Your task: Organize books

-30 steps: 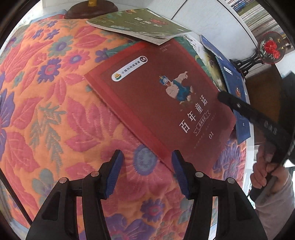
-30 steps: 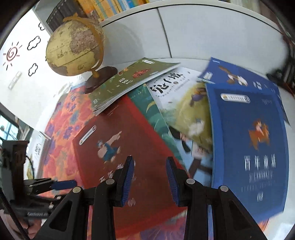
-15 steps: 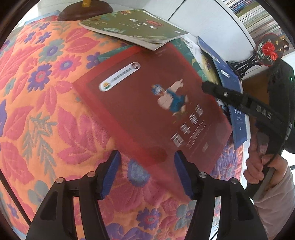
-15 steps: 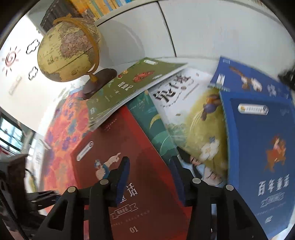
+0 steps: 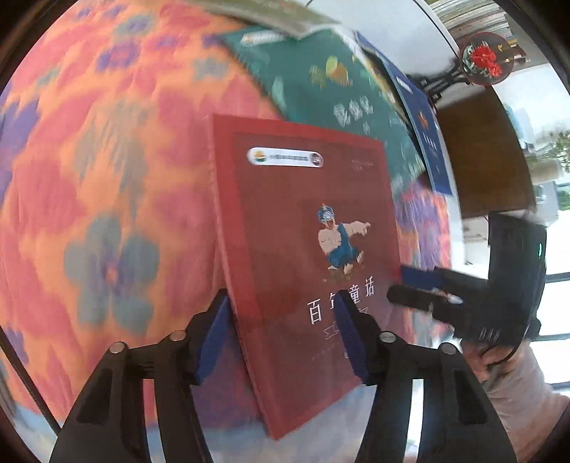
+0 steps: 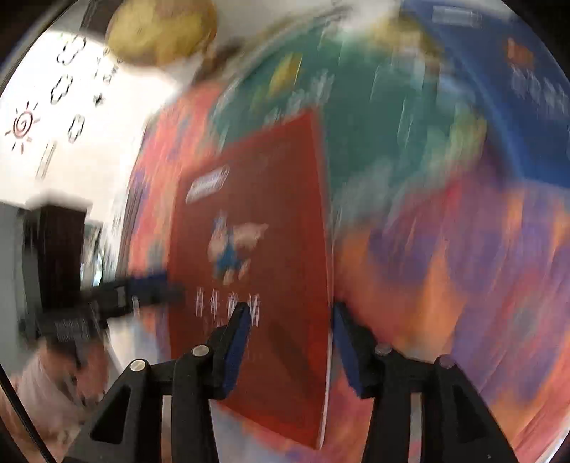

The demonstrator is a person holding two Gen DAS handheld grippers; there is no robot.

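**Red storybook raised between two grippers**

The red book stands tilted up off the floral cloth that covers the tabletop, its bottom edge toward the cameras. The left gripper straddles the spine corner at 6 o'clock in the left wrist view: one blue pad sits behind the back cover and the other lies across the front cover over the white title. Its fingers are set fairly wide for so thin a book, so whether they pinch it or only bracket it cannot be told. The right gripper spans the opposite, page-edge side in the same way; motion blur there leaves its hold equally uncertain. Taking the book from both sides probably keeps the thin, limp volume from bending or sagging while it is carried to a pile.

The cover is smooth card, deep red, with a cartoon figure and a white label. The cloth is quilted, orange with pink and purple flowers. At 1 o'clock a green book and a blue book lie flat and overlapping. A round red-flower ornament on a dark stand sits beyond them. A blurred globe shows at 11 o'clock in the right wrist view.
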